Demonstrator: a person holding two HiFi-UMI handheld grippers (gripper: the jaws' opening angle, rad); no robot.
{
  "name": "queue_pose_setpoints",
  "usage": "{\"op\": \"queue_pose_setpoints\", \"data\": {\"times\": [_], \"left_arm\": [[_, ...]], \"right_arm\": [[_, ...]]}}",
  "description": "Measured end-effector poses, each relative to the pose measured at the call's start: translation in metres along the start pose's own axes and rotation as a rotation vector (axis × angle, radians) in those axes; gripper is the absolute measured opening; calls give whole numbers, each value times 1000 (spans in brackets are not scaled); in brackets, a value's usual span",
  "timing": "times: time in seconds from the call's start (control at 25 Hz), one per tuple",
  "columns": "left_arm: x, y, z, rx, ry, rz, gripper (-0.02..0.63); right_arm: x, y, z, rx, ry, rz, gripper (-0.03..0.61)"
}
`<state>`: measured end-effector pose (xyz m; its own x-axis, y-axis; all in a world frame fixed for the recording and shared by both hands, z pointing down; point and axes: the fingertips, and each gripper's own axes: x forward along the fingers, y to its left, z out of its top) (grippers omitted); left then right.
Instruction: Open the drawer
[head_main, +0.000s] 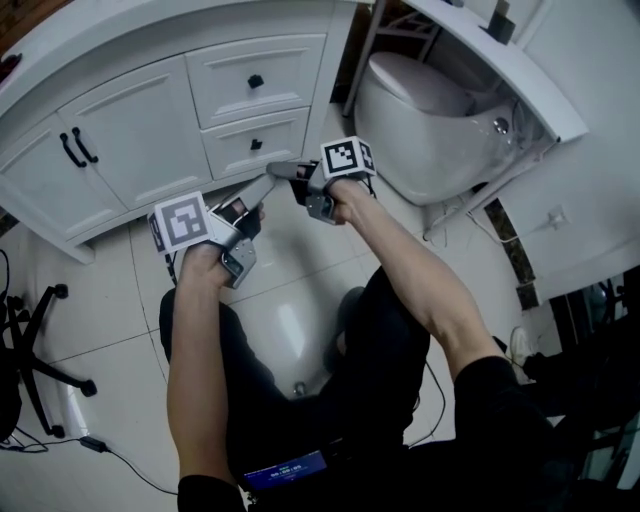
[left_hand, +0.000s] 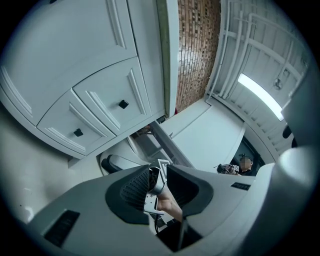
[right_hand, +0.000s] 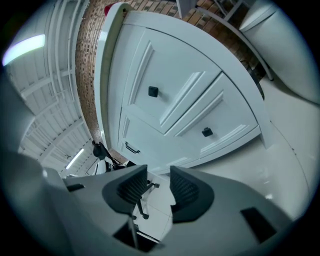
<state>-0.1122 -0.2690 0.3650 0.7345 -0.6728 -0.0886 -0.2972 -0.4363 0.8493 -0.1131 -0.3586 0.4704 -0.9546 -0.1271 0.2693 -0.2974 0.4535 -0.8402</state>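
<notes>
Watching both views, I see the left gripper with fingers apart and nothing clamped, and the right gripper likewise parted and empty. Beyond the fingertips, untouched, the lower drawer sits shut, with the upper drawer shut above it.

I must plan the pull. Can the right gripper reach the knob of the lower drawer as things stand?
Probably yes: the right gripper, open and empty, has the lower drawer's knob ahead of it, with nothing between them.
</notes>
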Motion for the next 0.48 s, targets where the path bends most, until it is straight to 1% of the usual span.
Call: {"op": "queue_pose_setpoints", "data": {"times": [0.12, 0.24, 0.36, 0.48], "left_arm": [[2, 19, 10, -6, 0, 28, 106], [9, 34, 16, -16, 6, 40, 106], [14, 51, 20, -19, 16, 73, 106], [19, 64, 23, -24, 24, 90, 106]], "right_arm": [[11, -17, 11, 18, 2, -3, 176], [22, -34, 21, 43, 3, -1, 184], [35, -50, 31, 71, -8, 7, 192], [47, -68, 40, 107, -23, 11, 202]]}}
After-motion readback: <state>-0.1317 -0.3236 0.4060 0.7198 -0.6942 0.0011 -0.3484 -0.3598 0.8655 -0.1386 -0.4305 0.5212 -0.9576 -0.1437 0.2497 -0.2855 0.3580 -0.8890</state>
